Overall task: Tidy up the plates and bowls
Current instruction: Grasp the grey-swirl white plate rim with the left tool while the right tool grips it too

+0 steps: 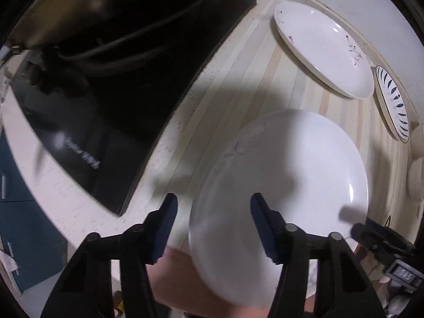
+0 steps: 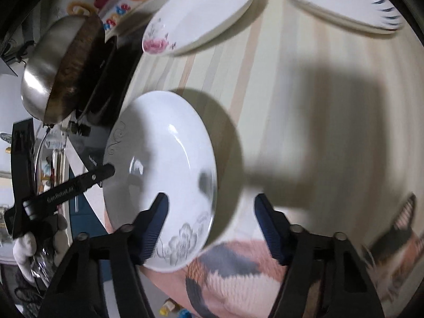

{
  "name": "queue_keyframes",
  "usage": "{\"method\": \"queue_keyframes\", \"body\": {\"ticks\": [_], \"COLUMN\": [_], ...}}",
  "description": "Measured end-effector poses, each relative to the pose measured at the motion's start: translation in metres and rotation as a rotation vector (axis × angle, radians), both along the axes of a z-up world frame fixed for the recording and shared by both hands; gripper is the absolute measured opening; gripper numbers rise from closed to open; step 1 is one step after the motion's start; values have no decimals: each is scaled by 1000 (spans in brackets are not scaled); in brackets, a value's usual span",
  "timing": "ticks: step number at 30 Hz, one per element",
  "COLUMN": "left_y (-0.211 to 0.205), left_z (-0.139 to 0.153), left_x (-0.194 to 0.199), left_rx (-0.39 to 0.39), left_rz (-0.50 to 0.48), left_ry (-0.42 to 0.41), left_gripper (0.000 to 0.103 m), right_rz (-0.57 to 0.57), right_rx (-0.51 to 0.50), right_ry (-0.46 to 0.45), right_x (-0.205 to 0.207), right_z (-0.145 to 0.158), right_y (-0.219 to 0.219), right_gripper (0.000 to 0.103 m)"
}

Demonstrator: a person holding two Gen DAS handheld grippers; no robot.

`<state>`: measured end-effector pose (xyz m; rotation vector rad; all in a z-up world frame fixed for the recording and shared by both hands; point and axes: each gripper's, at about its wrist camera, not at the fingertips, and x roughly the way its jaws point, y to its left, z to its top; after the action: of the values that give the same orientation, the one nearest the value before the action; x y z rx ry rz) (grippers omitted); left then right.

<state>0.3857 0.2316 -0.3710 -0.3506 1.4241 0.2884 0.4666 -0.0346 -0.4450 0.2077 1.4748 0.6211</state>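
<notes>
The left gripper (image 1: 213, 206) has its blue-padded jaws spread wide, and between them lies the near left rim of a round white deep plate with a grey flower print (image 1: 278, 198). The right gripper (image 2: 210, 206) is also wide open and holds nothing; the plate's right edge (image 2: 164, 175) lies between its fingers. The plate sits near the front edge of a pale striped wooden countertop (image 1: 238, 84).

Farther back on the countertop lie an oval white plate with a pink flower print (image 2: 198, 18) and, to its right, a white plate with dark blue leaf marks on its rim (image 2: 341, 2), close beside it.

On the left a black glass cooktop (image 1: 111, 122) is set into the surface. A steel pan (image 2: 50, 66) stands on it.
</notes>
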Motion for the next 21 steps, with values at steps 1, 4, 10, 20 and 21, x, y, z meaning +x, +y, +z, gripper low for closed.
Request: {"method": "queue_keyframes", "body": {"ticks": [1,4,10,20,21], "left_y": [1,0,-6,-47,-58], "left_z": [-4,-12,-10,8,11], "left_x": [1,1,-12,-37,-37], "left_rx": [-16,-29,-44,-70,-73], "left_rz": [1,-4,-5,-74,-93], "left_ry": [5,17,-3,-49,-53], "left_gripper": [40,35,35,35,35], "right_rz": [13,49,77,32,25], "right_rx": [6,28,27,29,30], "right_ry": [12,9,43,37,38], "right_x": [5,14,14,9,10], "right_z": [-5,-7,-13,8,11], "right_y": [5,20,25,-7,-19], "right_gripper": [61,38,14,14,14]}}
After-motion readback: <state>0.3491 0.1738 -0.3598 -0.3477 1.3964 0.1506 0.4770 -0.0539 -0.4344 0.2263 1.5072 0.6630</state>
